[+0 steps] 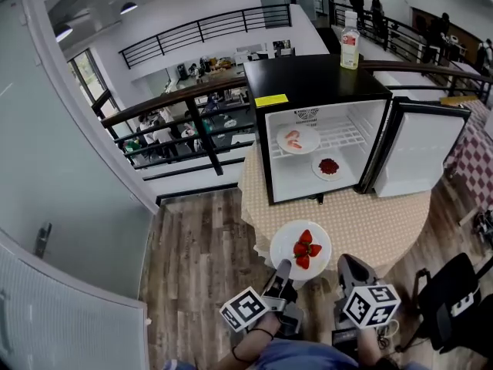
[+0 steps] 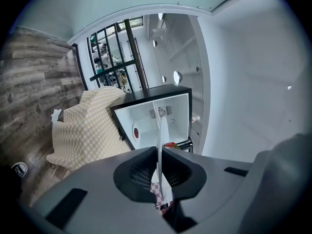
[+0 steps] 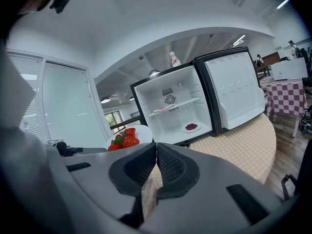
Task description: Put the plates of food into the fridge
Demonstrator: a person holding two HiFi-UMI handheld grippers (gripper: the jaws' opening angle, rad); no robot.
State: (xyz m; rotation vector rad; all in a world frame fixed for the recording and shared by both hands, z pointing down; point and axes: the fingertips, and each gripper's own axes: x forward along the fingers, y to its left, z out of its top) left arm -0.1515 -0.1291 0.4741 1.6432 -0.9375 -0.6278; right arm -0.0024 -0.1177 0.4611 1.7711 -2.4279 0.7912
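A white plate of strawberries hangs over the near edge of the round table. My left gripper is shut on its near rim. In the left gripper view the plate runs edge-on between the closed jaws of that gripper. My right gripper is just right of the plate, shut and empty. The black mini fridge stands open on the table. One plate lies on its shelf and one plate on its floor. The right gripper view shows the strawberries at left.
The fridge door swings out to the right over the table. A bottle stands on the fridge top. A black railing runs behind, a black chair is at lower right, and a red-checked table stands at right.
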